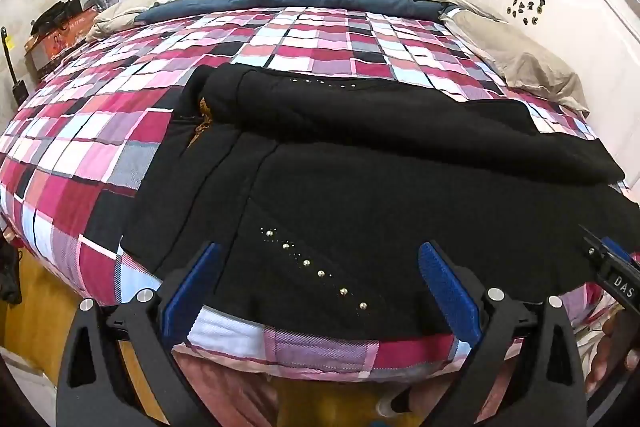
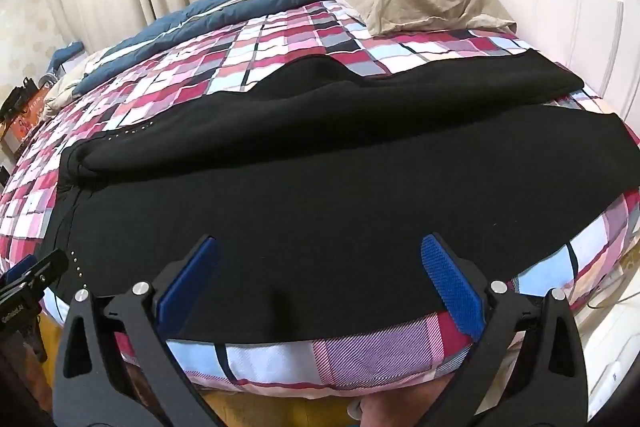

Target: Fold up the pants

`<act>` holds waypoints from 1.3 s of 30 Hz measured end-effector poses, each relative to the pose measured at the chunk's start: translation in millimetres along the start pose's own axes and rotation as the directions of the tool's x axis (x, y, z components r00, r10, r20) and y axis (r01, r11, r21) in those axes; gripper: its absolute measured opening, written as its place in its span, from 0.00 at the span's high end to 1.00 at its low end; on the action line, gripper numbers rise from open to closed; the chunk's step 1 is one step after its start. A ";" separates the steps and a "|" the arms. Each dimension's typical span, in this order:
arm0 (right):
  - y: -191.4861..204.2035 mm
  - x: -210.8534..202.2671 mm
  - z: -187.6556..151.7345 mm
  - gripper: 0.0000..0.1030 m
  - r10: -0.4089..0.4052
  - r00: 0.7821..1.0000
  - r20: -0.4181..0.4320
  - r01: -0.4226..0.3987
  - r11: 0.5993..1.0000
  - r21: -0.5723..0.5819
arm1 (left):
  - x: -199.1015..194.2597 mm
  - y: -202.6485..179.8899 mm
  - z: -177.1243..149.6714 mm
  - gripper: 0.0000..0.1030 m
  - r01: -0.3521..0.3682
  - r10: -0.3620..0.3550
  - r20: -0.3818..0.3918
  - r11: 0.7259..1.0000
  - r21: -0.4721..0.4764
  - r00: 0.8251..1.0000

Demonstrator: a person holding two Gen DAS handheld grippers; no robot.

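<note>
Bed: we are looking across a bed (image 1: 132, 131) in a pink, red and white check cover, filling the middle of both views, with a white headboard (image 1: 568, 15) at the upper right and a beige pillow (image 2: 424, 1) lying just in front of it
Pants: the black pants (image 1: 360, 187) are lying spread over the near side of the bed, covering the centre and lower right of the left view; their long axis is running left to right across the frame, waist end towards the left, leg ends towards the headboard
Legs: the two legs are lying side by side, the far one partly bunched, the near one flat along the bed edge
Studs: a row of small silver studs (image 1: 312, 263) is slanting down the near cloth, between our left fingers
Left gripper: our left gripper (image 1: 320, 291) is hovering at the lower centre, fingers spread wide, pinching nothing, the waist region just ahead of it
Right gripper: our right gripper (image 2: 320, 287) is pointing downwards at the near leg, fingers spread wide and empty
Relation: we are judging the near long edge as lying straight ahead of both grippers, left nearer the waist, right nearer the hems
</note>
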State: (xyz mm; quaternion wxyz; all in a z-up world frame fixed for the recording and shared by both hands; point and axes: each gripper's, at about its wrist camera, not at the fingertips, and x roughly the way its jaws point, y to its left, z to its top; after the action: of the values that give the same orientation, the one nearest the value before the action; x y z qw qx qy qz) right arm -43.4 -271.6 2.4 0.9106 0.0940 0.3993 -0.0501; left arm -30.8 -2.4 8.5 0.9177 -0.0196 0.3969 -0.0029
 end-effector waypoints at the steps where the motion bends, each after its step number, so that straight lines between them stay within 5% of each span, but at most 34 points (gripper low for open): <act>1: -0.2 -1.4 2.6 0.02 0.001 1.000 -0.006 -0.001 1.000 0.001 | -3.5 -0.7 -1.1 0.05 -0.002 0.002 0.002 1.000 0.001 1.000; 39: -3.9 -1.0 -7.7 0.02 0.010 0.999 -0.033 -0.009 1.000 0.027 | 12.6 -17.0 -1.6 0.05 0.046 -0.046 -0.029 0.999 -0.009 0.999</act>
State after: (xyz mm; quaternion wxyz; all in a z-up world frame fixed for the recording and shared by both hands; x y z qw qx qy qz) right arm -50.2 -273.8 -2.4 0.9026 0.1090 0.4134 -0.0494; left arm -23.2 -19.8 -1.1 0.9113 -0.0324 0.4099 -0.0227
